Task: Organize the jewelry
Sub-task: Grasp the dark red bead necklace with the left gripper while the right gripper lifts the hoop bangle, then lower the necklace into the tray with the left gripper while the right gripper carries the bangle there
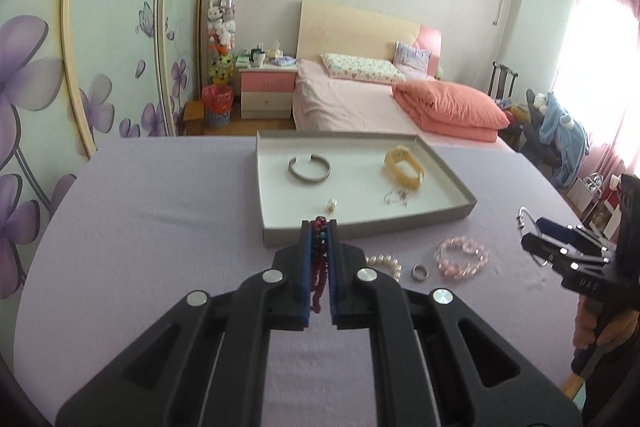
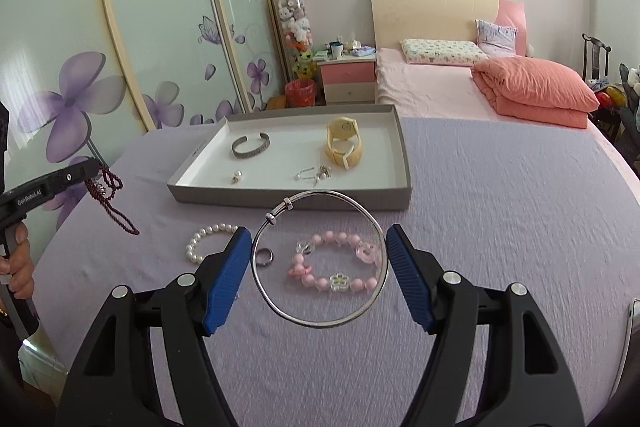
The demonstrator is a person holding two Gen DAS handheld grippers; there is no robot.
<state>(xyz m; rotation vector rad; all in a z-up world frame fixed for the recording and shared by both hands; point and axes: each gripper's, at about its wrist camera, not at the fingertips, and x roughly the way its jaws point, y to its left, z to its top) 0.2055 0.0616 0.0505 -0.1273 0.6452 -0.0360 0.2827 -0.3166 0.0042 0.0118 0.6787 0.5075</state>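
- Left gripper [image 1: 319, 225] — jaws drawn narrow and clamped on a dark red bead strand [image 1: 319, 263], which sits between the blue pads and, in the right wrist view, hangs in loose loops below the tips, above the purple cloth [image 2: 500, 227] to the left of the tray [image 2: 292, 198].
- Right gripper [image 2: 319, 239] — jaws spread wide, with a thin silver bangle [image 2: 320, 323] spanning the gap between the pads; the left wrist view shows it raised off the cloth, so it appears gripped across its width.
- Risk, bangle: the hold bears on two small spots of a smooth, thin hoop. A tilt or a slight easing of the jaws could let it pivot or slip and fall onto the pink bead bracelet [image 2: 335, 265] and small ring [image 2: 265, 257] seen through it.
- Risk, strand: the hanging loops could catch the tray's near wall on the way in, or snag the pearl bracelet [image 2: 208, 241].
- Tray contents — a grey open cuff [image 2: 251, 146], a cream watch [image 2: 344, 143], a small pearl stud [image 2: 237, 178] and a tangle of thin earrings [image 2: 314, 175], all lying apart on the white floor.
- Outside the tray, on the cloth: the pearl bracelet, ring and pink bracelet.
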